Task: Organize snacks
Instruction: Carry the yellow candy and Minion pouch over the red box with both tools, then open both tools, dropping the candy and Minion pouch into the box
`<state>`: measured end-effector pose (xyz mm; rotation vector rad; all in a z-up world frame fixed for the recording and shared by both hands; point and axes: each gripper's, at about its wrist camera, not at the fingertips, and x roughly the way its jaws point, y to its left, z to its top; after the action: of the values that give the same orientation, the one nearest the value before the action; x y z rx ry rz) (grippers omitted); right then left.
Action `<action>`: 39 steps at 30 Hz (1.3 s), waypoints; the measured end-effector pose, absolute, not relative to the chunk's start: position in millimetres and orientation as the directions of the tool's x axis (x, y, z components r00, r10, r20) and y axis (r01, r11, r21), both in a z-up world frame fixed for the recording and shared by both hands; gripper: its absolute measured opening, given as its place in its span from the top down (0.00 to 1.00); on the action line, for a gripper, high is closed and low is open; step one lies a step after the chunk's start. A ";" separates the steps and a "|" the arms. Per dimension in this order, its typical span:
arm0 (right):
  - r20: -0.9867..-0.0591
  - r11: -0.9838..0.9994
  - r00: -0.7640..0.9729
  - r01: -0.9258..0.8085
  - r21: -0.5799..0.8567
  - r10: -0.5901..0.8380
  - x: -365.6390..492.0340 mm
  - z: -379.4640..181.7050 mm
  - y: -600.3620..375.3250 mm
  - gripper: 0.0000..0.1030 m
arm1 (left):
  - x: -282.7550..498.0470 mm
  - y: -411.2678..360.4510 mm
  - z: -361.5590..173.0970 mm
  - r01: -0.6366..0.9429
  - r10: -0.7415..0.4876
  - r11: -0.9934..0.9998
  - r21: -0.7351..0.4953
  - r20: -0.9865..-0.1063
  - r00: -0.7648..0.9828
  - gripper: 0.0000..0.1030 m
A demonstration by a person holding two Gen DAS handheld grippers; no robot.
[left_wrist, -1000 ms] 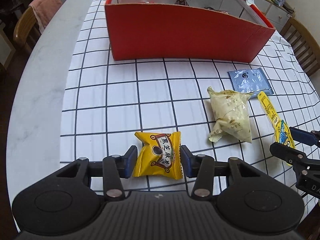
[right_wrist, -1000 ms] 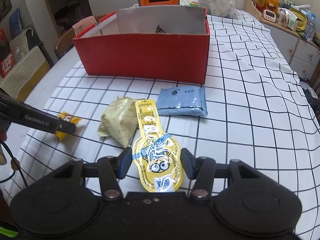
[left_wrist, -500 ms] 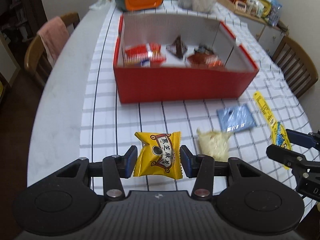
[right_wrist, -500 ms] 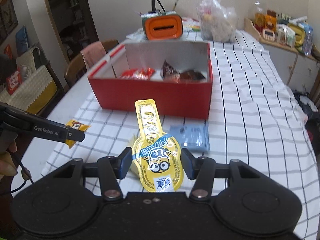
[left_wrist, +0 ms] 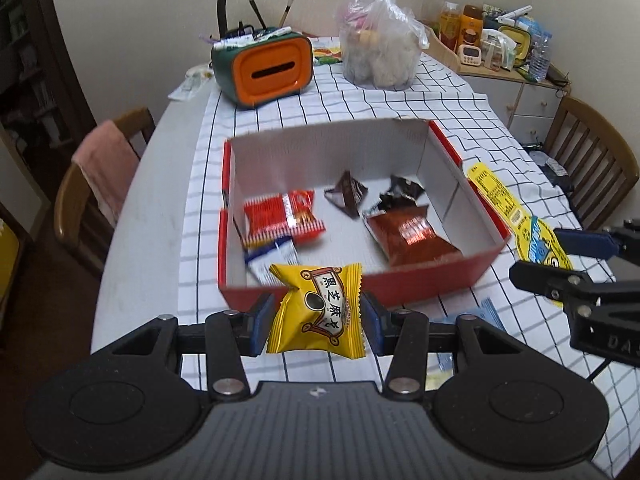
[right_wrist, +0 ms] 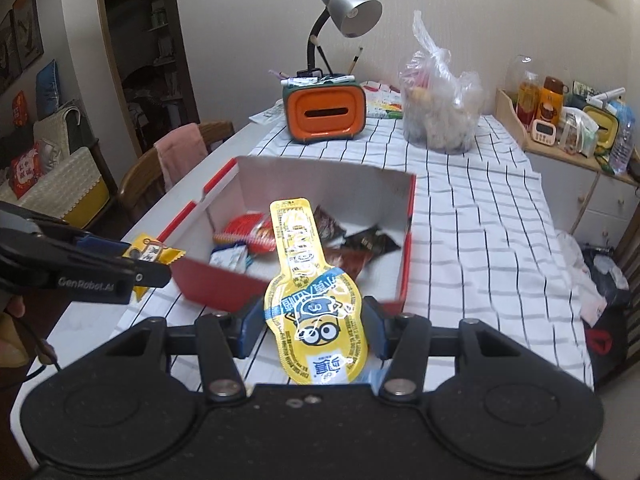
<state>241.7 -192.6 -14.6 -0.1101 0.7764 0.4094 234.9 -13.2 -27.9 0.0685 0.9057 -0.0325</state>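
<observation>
Left gripper (left_wrist: 316, 320): clamped on small yellow crinkled foil snack packet with black characters (left_wrist: 316, 314) — held in the air just short of the box's near wall.
Right gripper (right_wrist: 314, 330): clamped on long yellow bottle-shaped glossy plastic pouch with cartoon face (right_wrist: 314, 304), neck pointing toward the box, also off the table.
Box: open red cardboard box with white inside (left_wrist: 448, 280), low straight walls, on black-grid white tablecloth (left_wrist: 460, 100).
Already inside: red-and-white striped wrapper (left_wrist: 282, 220), blue-and-white sachet (left_wrist: 270, 260), dark pyramid-shaped packet (left_wrist: 346, 198), shiny reddish-brown foil bag (left_wrist: 408, 238).
Left to do: both held snacks not yet dropped in; pale blue flat sachet (left_wrist: 486, 314) lies on the cloth outside the box — I'd judge the task a bit past halfway.
Textures: wrappers thin, crinkly, slippery; cardboard stiff.
</observation>
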 end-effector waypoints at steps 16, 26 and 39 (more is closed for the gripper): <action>-0.720 0.905 0.626 -0.425 0.007 0.300 344.4 -27.0 -174.5 0.50 | 323.5 -7.4 -43.8 -0.022 0.061 0.998 0.060 -0.806 0.589 0.56; -0.799 0.903 0.539 -0.429 0.012 0.266 400.5 -63.3 -158.2 0.50 | 365.5 -0.6 -78.0 -0.061 0.098 0.995 0.078 -0.854 0.511 0.56; -0.860 0.892 0.458 -0.453 -0.006 0.227 421.0 -97.0 -146.1 0.50 | 382.4 -4.0 -116.6 -0.027 0.088 0.996 0.085 -0.907 0.411 0.55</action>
<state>421.0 -146.1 -97.0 -0.2483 1.0133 0.4238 382.4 -4.0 -116.6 0.0598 1.1455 0.0726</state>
